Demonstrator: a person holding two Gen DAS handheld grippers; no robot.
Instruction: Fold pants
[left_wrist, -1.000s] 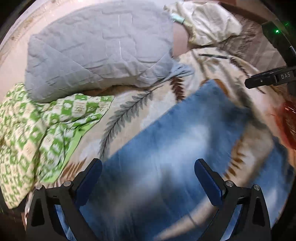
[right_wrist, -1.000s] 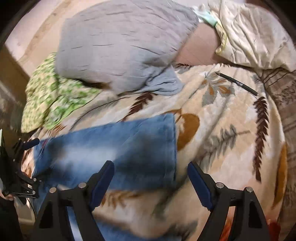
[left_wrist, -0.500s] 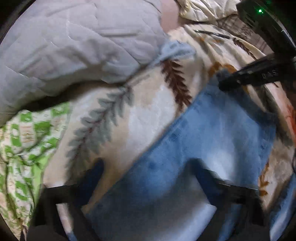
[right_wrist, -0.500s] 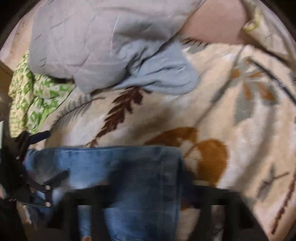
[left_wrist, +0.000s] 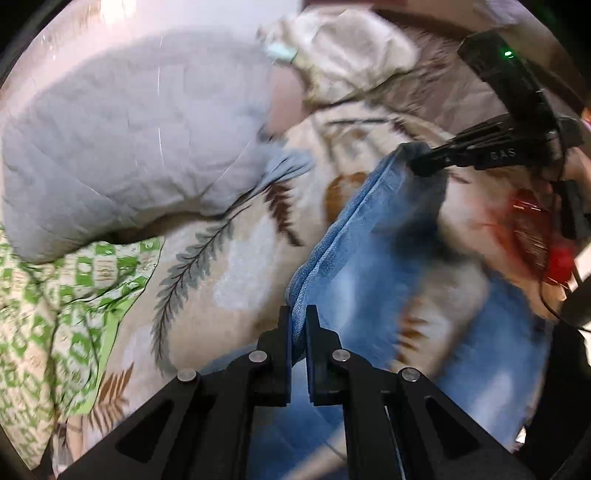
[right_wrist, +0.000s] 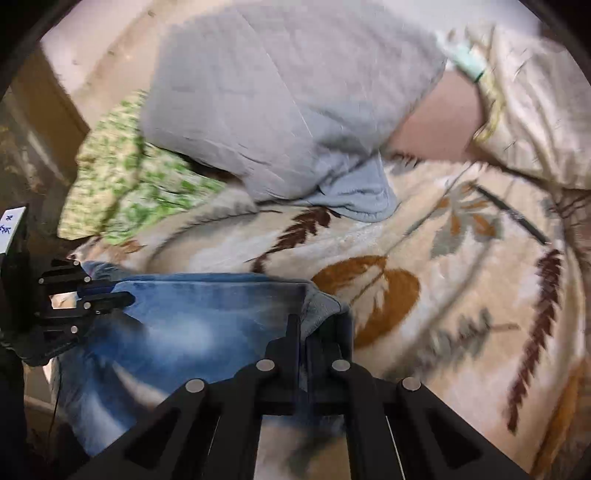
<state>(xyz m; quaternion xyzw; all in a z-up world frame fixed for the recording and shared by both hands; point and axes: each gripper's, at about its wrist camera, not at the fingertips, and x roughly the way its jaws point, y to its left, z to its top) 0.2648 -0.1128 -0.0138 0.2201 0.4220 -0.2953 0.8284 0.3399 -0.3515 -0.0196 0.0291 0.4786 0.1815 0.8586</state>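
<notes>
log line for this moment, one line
step: grasp for fold | left gripper: shut on jeans edge | right gripper: shut on jeans corner | surface: leaf-print blanket

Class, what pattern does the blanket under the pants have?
Cream blanket with brown, orange and grey leaf fronds; clearest in the right wrist view.

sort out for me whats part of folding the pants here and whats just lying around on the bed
Part of the job:
blue jeans
left gripper, shut on the jeans' edge
right gripper, shut on the jeans' corner

Just lying about:
grey quilt
green patterned cloth
cream pillow
black pen
</notes>
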